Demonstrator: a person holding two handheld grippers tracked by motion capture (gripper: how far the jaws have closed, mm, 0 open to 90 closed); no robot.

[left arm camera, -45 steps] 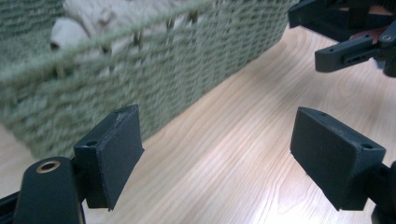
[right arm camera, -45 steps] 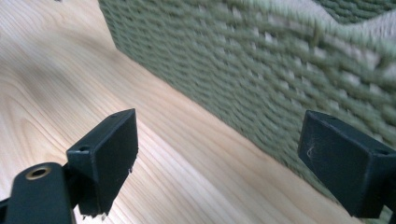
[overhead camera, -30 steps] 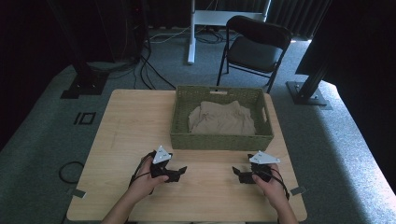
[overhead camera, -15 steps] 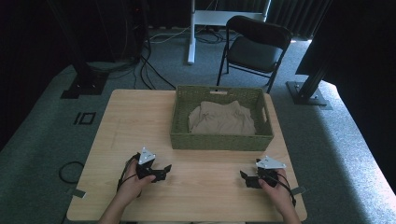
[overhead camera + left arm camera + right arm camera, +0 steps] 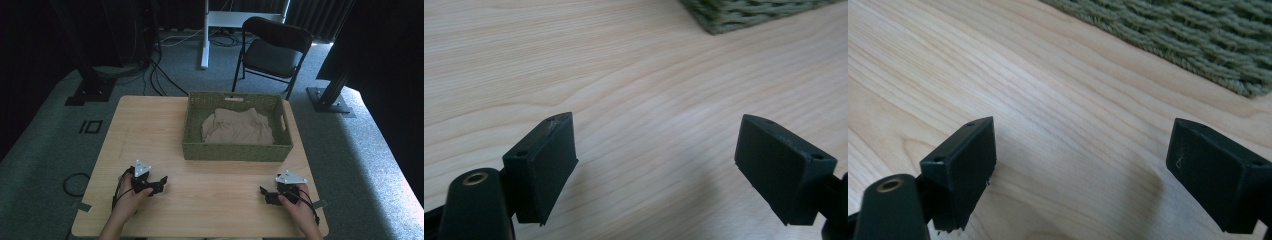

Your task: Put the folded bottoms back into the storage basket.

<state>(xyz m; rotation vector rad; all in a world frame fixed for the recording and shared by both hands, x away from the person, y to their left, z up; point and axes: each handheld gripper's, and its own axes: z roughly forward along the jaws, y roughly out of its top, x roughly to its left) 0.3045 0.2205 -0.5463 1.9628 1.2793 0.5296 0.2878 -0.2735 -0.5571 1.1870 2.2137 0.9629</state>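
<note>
Woven basket (image 5: 237, 150) beyond parted fingers (image 5: 544, 165)

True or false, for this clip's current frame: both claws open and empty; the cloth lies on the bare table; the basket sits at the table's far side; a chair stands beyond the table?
1. Both the left claw and the right claw are open and empty. True.
2. The beige cloth lies on the bare table. False: it lies inside the woven basket.
3. The basket sits toward the table's far side. True.
4. A white chair stands beyond the table. False: the chair is black.
</note>
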